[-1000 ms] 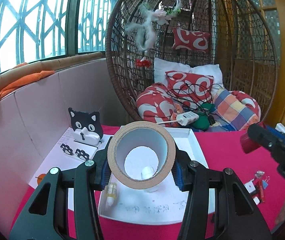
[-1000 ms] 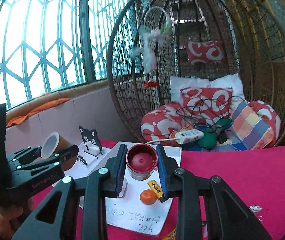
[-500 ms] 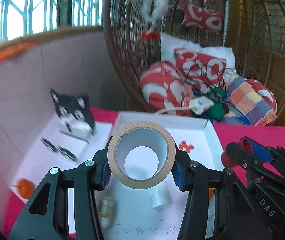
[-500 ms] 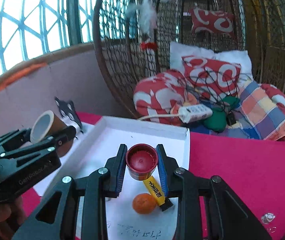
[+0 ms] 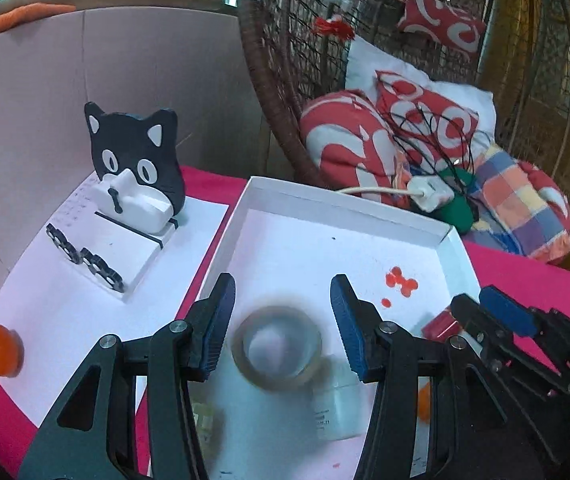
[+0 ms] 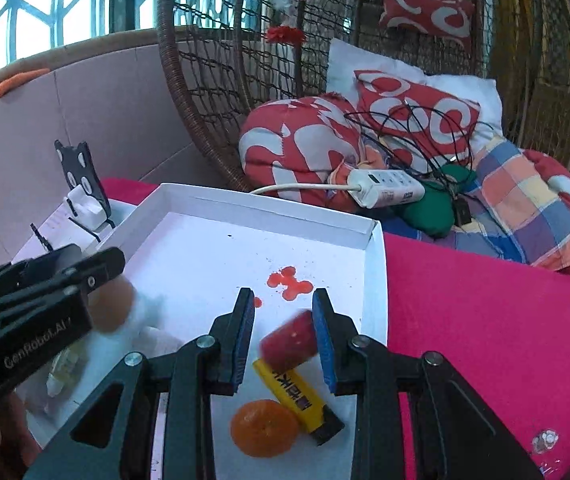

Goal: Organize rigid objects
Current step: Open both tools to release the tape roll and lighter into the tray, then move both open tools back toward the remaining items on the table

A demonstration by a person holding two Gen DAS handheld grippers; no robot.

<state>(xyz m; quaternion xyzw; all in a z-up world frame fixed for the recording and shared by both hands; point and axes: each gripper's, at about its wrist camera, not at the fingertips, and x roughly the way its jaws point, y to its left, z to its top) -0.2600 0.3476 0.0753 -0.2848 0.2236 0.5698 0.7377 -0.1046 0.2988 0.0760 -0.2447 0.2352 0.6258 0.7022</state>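
My left gripper [image 5: 282, 284] stands open over the white tray [image 5: 345, 204]. The brown tape roll [image 5: 281, 382] is blurred below its spread fingers, loose above the tray floor next to a white bottle [image 5: 335, 408]. My right gripper [image 6: 283, 296] has its jaws opening. The red jar [image 6: 289, 344] is tilted and blurred between them, close to the right finger, free of the pads, just above a yellow lighter [image 6: 293, 392]. In the right wrist view the left gripper [image 6: 97, 264] shows at the left edge, with the tape roll [image 6: 111, 306] as a brown blur under it.
A mandarin [image 6: 264, 428] and a small dropper bottle [image 6: 59, 372] lie in the tray, which has a red stain [image 6: 289, 280]. A cat-shaped holder [image 5: 133, 160] and an orange candle [image 5: 2, 350] sit on paper to the left. A wicker chair with cushions and a power strip [image 6: 385, 188] stands behind.
Both grippers came down and forward over the tray. The left jaws let go of the tape roll, which dropped. The right jaws spread and the red jar tipped loose.
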